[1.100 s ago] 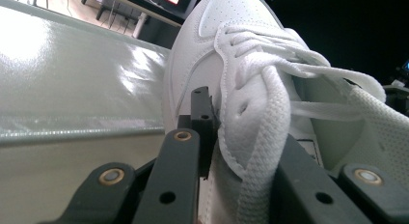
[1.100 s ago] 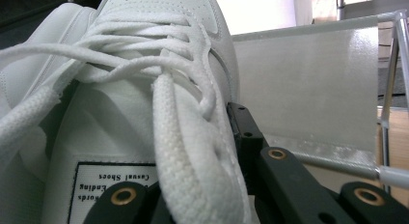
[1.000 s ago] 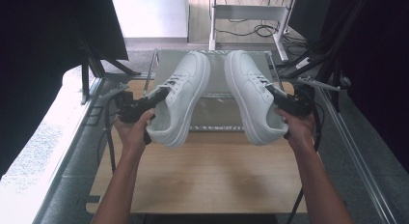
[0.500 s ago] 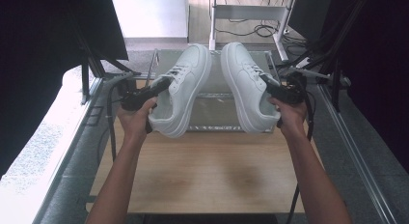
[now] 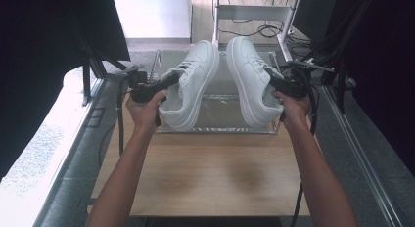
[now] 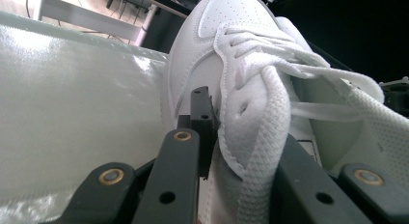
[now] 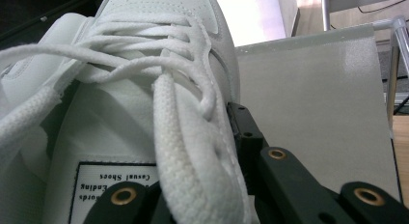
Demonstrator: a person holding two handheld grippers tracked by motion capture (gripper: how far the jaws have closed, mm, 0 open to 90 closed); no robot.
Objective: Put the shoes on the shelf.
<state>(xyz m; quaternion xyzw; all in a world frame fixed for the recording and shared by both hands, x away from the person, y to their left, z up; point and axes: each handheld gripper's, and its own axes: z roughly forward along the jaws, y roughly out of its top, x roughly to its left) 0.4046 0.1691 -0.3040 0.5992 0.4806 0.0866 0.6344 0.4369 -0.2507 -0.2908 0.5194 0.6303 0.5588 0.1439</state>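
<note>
Two white lace-up sneakers are held up over a clear tray point(image 5: 215, 129), toes pointing away from me. My left gripper point(image 5: 169, 80) is shut on the lace-side edge of the left sneaker point(image 5: 193, 82); its jaws pinch the eyelet flap point(image 6: 241, 108). My right gripper point(image 5: 274, 82) is shut on the right sneaker point(image 5: 249, 78) in the same way, jaws clamped on the upper beside the laces point(image 7: 193, 137). A printed label point(image 7: 113, 178) shows inside the right sneaker. Both heels hang low near the tray's front rim.
The tray rests at the far end of a wooden table point(image 5: 210, 173). A white metal stand point(image 5: 252, 11) with cables is behind it. Dark frame bars point(image 5: 90, 70) run along the left, and more black rails point(image 5: 342, 80) along the right.
Both hands have carried the sneakers forward and upward, away from me, over the tray. The grips have not changed.
</note>
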